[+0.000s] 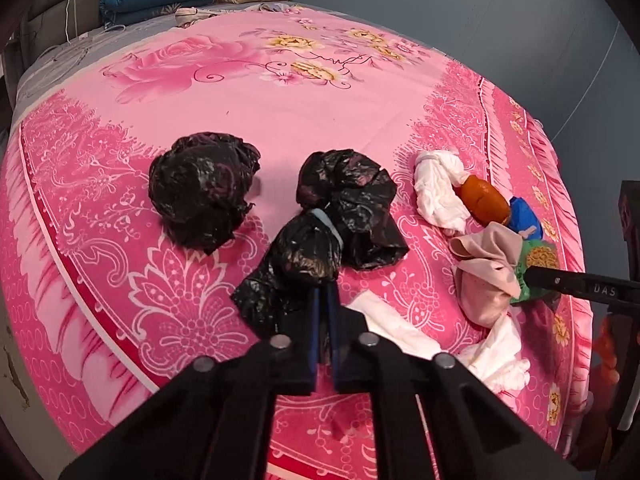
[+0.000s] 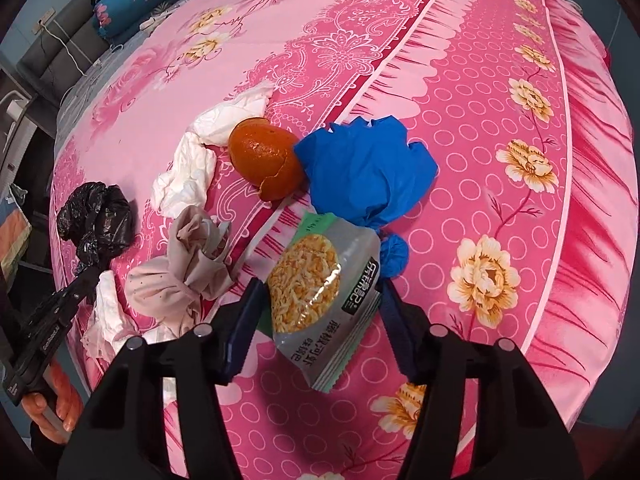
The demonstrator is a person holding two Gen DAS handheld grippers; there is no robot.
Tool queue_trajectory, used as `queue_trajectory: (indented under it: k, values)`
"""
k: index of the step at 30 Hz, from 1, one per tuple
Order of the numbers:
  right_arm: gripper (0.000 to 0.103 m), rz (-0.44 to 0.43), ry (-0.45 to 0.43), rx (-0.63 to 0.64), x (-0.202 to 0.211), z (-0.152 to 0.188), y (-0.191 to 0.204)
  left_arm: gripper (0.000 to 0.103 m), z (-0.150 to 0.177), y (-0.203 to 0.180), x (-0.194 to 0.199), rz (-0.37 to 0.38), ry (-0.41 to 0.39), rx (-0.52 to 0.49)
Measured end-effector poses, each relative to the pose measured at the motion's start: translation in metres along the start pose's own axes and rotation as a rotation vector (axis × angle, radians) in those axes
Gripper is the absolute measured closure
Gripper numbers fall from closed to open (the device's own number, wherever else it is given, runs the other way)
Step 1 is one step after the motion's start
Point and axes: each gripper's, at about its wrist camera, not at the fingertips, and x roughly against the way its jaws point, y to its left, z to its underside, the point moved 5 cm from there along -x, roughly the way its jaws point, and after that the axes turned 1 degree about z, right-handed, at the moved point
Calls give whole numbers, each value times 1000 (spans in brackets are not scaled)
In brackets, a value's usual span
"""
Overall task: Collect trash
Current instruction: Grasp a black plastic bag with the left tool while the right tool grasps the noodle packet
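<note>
Two grippers work over a pink floral bedspread [image 1: 280, 92] strewn with trash. The left gripper [image 1: 325, 296] has its jaws pressed together, pinching the tail of a crumpled black plastic bag [image 1: 320, 216]; a second black bag [image 1: 202, 190] lies apart to its left. The right gripper [image 2: 320, 292] has its jaws half spread around a snack packet [image 2: 320, 300], pads at its edges. Just beyond the packet lie a blue glove [image 2: 366, 168], an orange peel [image 2: 262, 156], white tissue [image 2: 188, 172] and a beige cloth [image 2: 188, 272].
</note>
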Motion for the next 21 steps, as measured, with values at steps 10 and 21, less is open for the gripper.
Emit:
queue_trajectory:
  k: [10, 21]
  values:
    - [73, 47, -13, 50, 2, 3, 12, 102, 5, 10, 22, 28, -33, 40]
    - [89, 22, -44, 82, 21, 12, 20, 102, 15, 17, 67, 53, -89, 71]
